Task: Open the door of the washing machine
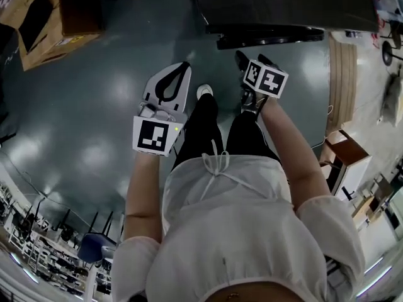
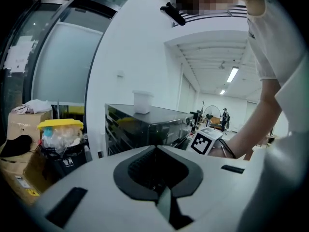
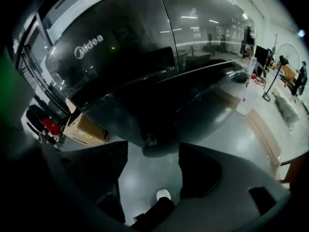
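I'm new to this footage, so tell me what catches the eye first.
The big glossy black washing machine looms at the top of the head view. Below it, the white left gripper is shut and the dark right gripper is open and empty, both held over the grey floor.

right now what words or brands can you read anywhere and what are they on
"Midea": on the washing machine, on its dark panel.
Sticker on the cardboard box: too small to read.
White mark on the black bin: blurred.
Papers on the glass: unreadable.
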Demonstrator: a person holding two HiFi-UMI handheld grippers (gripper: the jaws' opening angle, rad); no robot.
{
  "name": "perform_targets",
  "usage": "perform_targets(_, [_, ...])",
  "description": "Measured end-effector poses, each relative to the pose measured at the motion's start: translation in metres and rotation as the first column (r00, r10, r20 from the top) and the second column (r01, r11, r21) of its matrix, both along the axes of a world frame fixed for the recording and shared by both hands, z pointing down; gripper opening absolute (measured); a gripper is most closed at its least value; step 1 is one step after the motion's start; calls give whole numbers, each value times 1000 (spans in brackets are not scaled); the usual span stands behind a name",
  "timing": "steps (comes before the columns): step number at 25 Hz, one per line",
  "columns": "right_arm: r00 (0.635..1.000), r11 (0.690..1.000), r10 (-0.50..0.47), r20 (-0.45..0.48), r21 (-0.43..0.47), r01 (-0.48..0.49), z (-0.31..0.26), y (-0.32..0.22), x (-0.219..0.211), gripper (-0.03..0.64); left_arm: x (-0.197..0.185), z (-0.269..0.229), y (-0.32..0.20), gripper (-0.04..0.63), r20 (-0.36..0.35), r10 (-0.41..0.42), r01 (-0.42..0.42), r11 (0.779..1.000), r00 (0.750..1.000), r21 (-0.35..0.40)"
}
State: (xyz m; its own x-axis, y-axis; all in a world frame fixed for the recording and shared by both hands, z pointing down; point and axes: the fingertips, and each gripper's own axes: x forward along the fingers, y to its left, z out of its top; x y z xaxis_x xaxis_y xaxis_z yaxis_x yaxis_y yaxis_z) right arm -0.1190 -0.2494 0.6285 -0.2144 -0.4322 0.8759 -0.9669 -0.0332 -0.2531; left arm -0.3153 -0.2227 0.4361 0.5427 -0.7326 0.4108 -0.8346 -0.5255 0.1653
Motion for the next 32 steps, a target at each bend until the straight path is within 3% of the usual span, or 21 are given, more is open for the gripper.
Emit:
perform_targets(6, [992, 989, 120, -32, -79, -122, 47, -21, -6, 317, -9, 39, -11, 21, 1, 19, -19, 999, 1000, -38])
perform_targets(14, [972, 961, 222, -79, -150, -232, 68, -18, -9, 264, -18, 45, -19, 21, 3, 19, -19, 1000, 1000, -24])
perform_targets(18, [972, 959, 226, -62, -160, -233, 66, -14, -11, 229, -19, 49, -16, 21, 2, 16, -16, 999, 1000, -36])
perform_targets(22, [979, 967, 205, -21, -148, -206, 66, -15, -15, 229, -16, 56, -15, 21, 18, 43, -42, 998, 999, -47])
perform_targets(28, [985, 970, 168, -27, -176, -170, 73, -3, -14, 227, -4, 64, -7, 21, -3, 68, -68, 995, 998, -67])
perform_targets(32, [990, 973, 137, -25, -183, -139, 74, 17, -2, 225, 10, 65, 7, 21, 27, 78, -76, 995, 997, -62])
